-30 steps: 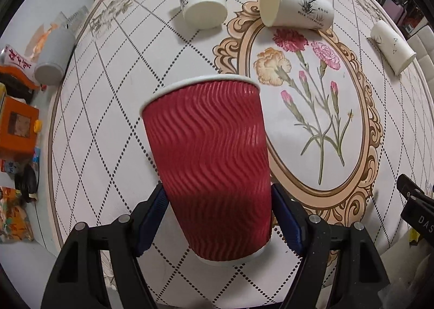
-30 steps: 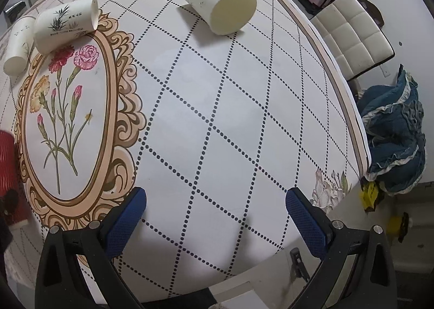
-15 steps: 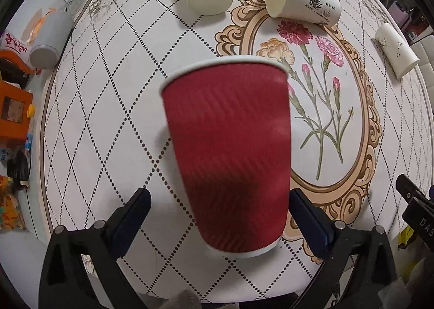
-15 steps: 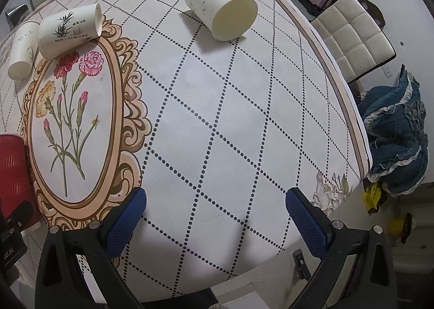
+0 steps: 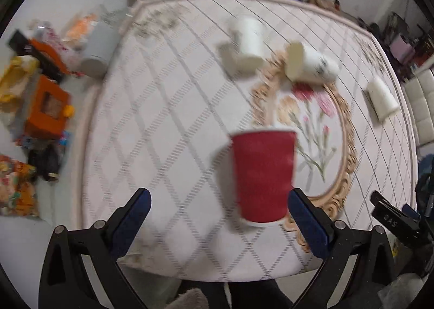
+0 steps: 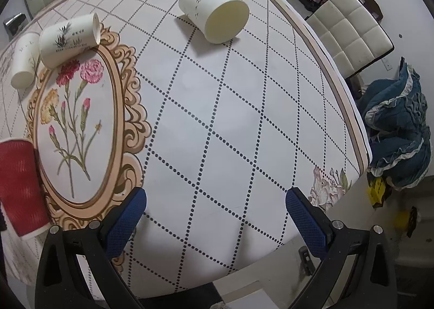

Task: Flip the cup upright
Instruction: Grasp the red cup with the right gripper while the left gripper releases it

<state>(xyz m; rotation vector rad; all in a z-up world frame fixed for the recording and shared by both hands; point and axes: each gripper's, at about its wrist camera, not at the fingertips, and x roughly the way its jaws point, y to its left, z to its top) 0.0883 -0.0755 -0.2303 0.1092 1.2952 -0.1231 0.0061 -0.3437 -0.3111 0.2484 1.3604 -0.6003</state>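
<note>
red cup [image 5: 262, 176] upright near table [image 5: 173, 124] edge, jaws wide

Both tools look alike. The left gripper [image 5: 218, 220] has two black plastic arms that widen toward the camera, each with triangular cut-outs and ending in a long pad of blue textured rubber [image 5: 306, 225]. Two silver screw heads [image 5: 337, 224] sit on top of each arm. The right gripper [image 6: 215, 220] shows the same black arms, blue dimpled pads [image 6: 124, 223] and paired silver screws [image 6: 336, 225]. In the left view its black side carries white letters, blurred.
</note>
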